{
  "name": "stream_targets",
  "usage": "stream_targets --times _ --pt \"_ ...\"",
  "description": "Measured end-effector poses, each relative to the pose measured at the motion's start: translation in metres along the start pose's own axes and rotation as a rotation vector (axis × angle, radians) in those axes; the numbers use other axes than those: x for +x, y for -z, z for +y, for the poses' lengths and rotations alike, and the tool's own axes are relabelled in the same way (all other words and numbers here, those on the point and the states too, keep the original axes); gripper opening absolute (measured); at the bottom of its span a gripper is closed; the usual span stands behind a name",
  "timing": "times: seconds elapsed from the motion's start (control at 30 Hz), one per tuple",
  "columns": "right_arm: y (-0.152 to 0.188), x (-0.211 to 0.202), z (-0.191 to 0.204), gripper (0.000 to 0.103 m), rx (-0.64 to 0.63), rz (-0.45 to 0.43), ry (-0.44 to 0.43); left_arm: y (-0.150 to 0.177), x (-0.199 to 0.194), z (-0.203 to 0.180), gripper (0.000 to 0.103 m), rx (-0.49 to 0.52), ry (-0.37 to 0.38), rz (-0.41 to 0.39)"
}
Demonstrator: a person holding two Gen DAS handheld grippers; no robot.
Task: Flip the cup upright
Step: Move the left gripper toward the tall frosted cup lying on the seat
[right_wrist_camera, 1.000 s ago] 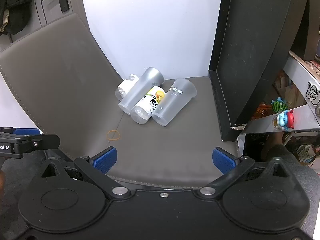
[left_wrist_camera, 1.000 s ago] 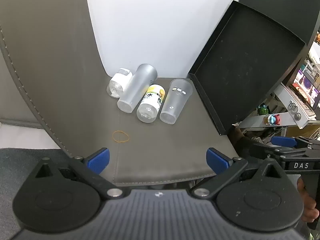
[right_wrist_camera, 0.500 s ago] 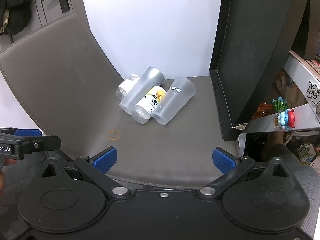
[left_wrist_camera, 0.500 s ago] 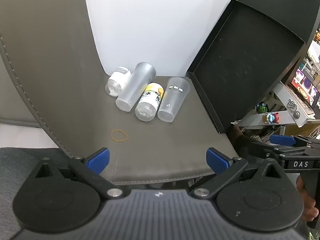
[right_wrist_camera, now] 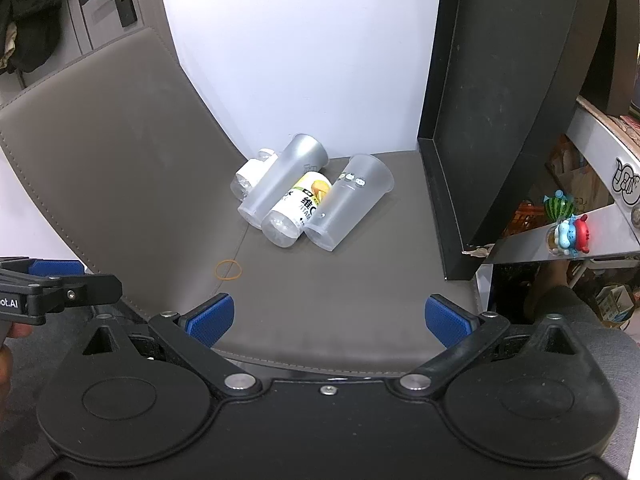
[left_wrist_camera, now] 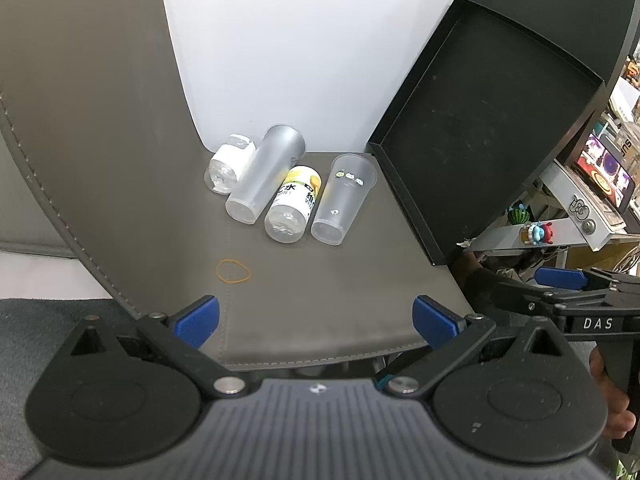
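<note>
Two plastic cups lie on their sides on a grey mat (left_wrist_camera: 340,280). A clear cup (left_wrist_camera: 344,198) with small stickers lies at the right of the group; it shows in the right wrist view too (right_wrist_camera: 350,200). A frosted cup (left_wrist_camera: 266,178) lies further left (right_wrist_camera: 282,180). Both rims point away from me. My left gripper (left_wrist_camera: 316,320) is open and empty, well short of the cups. My right gripper (right_wrist_camera: 328,318) is open and empty, also near the mat's front edge.
A yellow-labelled bottle (left_wrist_camera: 294,204) lies between the cups, and a white-labelled bottle (left_wrist_camera: 230,164) lies left of the frosted cup. A rubber band (left_wrist_camera: 233,271) lies nearer me. A black tray (left_wrist_camera: 492,136) leans upright at the right. A white wall stands behind.
Both grippers have drifted only slightly; the cups sit a little higher and further left in the left wrist view. Nothing on the mat has moved.
</note>
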State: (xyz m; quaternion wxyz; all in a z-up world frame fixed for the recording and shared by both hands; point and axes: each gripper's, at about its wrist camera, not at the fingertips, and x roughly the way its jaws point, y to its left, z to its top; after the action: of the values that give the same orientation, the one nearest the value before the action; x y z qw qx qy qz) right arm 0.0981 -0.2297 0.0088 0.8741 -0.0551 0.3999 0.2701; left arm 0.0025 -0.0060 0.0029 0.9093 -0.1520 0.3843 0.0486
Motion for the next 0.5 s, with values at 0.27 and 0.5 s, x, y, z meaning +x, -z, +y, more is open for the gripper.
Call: stream_targets --times 0.27,0.5 --pt "0.0006 -0.0002 0.0005 0.103 0.003 0.0 0.0 0.0002 0.0009 -0.0042 0.102 0.008 0.005 0.002" --pt "-0.001 0.0004 -0.0011 0.103 0.008 0.001 -0.001 -0.0001 0.0007 -0.0033 0.102 0.005 0.005 0.0"
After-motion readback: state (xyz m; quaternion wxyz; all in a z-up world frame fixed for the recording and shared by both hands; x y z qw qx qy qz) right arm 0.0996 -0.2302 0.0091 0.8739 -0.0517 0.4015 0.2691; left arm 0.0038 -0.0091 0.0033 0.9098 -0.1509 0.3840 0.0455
